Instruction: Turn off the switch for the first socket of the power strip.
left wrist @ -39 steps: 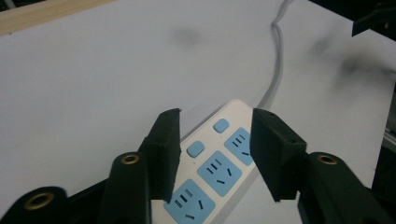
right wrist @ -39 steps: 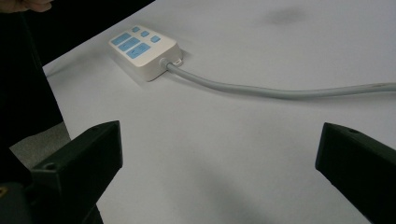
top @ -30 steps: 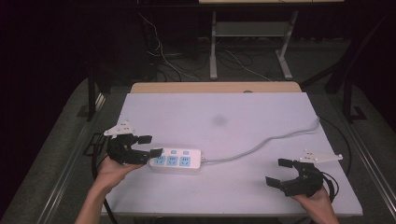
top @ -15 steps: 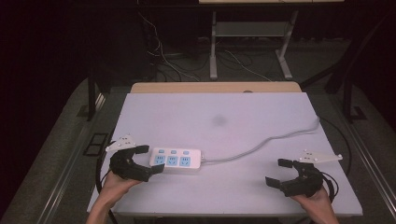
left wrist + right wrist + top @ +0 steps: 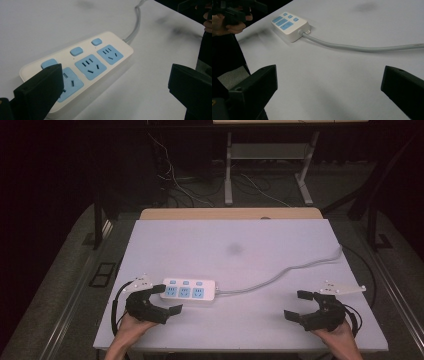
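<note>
Working at the near edge of the table (image 5: pixel 230 232), we have the left gripper (image 5: pixel 161 301) at the lower left of the high view, jaws spread wide and holding nothing. One jaw lies just beside the left end of the power strip (image 5: pixel 190 290); whether it touches we cannot tell.

The strip lies flat, left of centre in the lower half of the frame, sockets up. In the left gripper view it sits at centre left (image 5: pixel 82 67), with three blue sockets and three blue buttons on a white body. Nothing is plugged into any socket. Its grey cord (image 5: pixel 285 270) runs off toward the upper right and over the table's right edge.

The right gripper (image 5: pixel 300 305) rests at the lower right of the high view, well apart from the strip, jaws also spread and empty. Its own view looks across bare table to the strip at upper left (image 5: pixel 289 26) and the cord (image 5: pixel 362 47) across the middle.

Progress, as we judge it: early. The strip is not gripped or lifted; the left gripper is only lined up at its end. Closing on the strip and moving it are left to do.

Containers: none on the table. The sockets are the only receptacles, all empty.
</note>
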The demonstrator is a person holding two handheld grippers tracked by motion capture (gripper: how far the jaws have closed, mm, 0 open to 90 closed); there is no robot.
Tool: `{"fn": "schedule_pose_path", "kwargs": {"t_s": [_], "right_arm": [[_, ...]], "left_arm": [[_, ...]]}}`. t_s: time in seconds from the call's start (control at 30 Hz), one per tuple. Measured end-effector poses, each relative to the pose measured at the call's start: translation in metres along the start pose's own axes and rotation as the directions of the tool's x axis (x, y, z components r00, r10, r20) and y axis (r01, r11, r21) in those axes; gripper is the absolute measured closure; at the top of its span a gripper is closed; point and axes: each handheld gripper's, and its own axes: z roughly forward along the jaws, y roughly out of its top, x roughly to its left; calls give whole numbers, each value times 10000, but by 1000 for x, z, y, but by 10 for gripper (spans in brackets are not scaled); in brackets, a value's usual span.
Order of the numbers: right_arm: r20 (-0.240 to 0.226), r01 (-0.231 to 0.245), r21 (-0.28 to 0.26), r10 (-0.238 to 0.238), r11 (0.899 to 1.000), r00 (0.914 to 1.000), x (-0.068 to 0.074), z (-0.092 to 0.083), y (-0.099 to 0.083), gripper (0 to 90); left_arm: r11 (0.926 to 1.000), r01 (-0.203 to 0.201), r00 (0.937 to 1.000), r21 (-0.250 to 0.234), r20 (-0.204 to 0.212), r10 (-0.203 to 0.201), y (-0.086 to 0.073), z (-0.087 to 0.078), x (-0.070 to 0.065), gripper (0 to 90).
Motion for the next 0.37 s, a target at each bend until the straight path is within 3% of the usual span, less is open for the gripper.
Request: {"fn": "schedule_pose_path", "kwargs": {"t_s": [0.37], "right_arm": [[-35, 76, 67, -76, 9999, 10000, 1, 1, 0, 4]], "left_arm": [[9998, 60, 9999, 207, -128, -57, -13, 8, 1, 0]]}}
